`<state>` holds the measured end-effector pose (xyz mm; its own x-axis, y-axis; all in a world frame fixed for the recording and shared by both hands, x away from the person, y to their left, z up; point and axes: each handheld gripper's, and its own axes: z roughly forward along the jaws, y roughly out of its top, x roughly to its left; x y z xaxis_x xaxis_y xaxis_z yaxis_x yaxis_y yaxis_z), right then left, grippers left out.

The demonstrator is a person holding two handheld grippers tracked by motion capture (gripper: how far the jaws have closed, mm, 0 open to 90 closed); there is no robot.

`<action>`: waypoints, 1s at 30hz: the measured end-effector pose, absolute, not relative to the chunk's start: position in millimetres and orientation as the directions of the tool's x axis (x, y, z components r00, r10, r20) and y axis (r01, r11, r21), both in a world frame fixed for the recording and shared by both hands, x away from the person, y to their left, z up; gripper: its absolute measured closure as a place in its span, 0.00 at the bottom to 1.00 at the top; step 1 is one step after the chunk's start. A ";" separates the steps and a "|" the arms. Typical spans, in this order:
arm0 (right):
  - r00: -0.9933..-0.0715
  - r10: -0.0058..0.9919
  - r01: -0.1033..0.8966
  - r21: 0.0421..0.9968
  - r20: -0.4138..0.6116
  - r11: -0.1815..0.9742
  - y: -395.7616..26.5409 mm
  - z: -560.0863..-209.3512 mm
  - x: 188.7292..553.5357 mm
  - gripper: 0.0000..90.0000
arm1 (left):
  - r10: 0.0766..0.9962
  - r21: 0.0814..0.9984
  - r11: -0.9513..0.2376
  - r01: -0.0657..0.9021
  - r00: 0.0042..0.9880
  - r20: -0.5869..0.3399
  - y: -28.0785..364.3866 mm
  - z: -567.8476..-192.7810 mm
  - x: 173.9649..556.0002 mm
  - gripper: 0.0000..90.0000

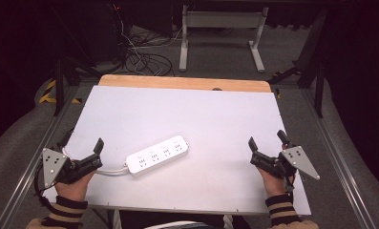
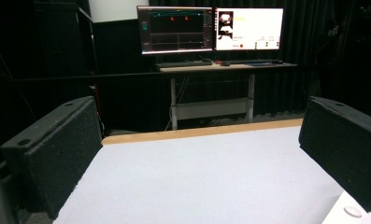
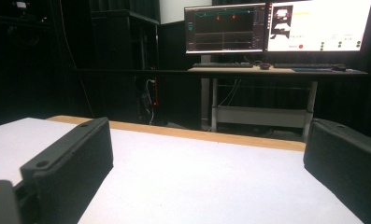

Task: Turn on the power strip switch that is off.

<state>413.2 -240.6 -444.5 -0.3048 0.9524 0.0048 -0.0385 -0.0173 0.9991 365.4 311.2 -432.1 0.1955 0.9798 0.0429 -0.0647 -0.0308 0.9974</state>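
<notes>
A white power strip (image 1: 156, 155) lies slantwise on the white board (image 1: 192, 109), near the front and left of the middle. Its white cable (image 1: 111, 170) runs left, close under my left gripper (image 1: 80, 144). That gripper rests at the board's front left corner, open, with nothing between its jaws. In the left gripper view the gripper (image 2: 199, 123) looks across bare board, and an end of the power strip (image 2: 356, 212) shows at the lower right. My right gripper (image 1: 267, 139) rests at the front right, open and holding nothing. The right gripper view shows the gripper (image 3: 206, 137) over bare board.
A wooden strip (image 1: 187, 82) edges the board's far side. Beyond it stand a white desk frame (image 1: 220, 33) and tangled cables (image 1: 144, 59) on the floor. Two lit monitors (image 2: 211, 29) sit on that desk. Metal rails (image 1: 340, 162) run along both sides.
</notes>
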 end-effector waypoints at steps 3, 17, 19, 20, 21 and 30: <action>-0.307 0.952 -0.042 0.999 0.001 -0.015 -240.4 -444.3 413.0 0.02 | 0.979 0.997 -0.035 -0.071 0.200 0.049 310.7 -431.8 364.1 0.00; -0.315 0.949 -0.035 0.999 0.000 -0.012 -239.6 -444.8 413.7 0.03 | 0.973 0.999 -0.035 -0.026 0.228 0.040 311.6 -432.0 365.7 0.06; -0.317 0.948 -0.035 0.999 -0.006 -0.005 -239.1 -445.0 414.1 0.03 | 0.969 0.999 -0.037 -0.008 0.245 0.038 312.4 -431.8 364.8 0.22; -0.318 0.948 -0.035 0.999 -0.007 -0.005 -239.0 -445.0 414.1 0.03 | 0.958 0.999 -0.033 0.002 0.283 0.031 313.8 -430.9 363.1 0.35; -0.320 0.947 -0.032 0.999 -0.004 -0.006 -238.7 -445.0 414.0 0.03 | 0.958 0.999 -0.033 0.002 0.283 0.031 313.8 -430.9 363.1 0.49; -0.344 0.939 -0.027 1.000 -0.009 0.000 -237.2 -445.3 414.2 0.03 | 0.952 0.997 -0.022 0.079 0.307 -0.003 320.3 -425.9 359.0 1.00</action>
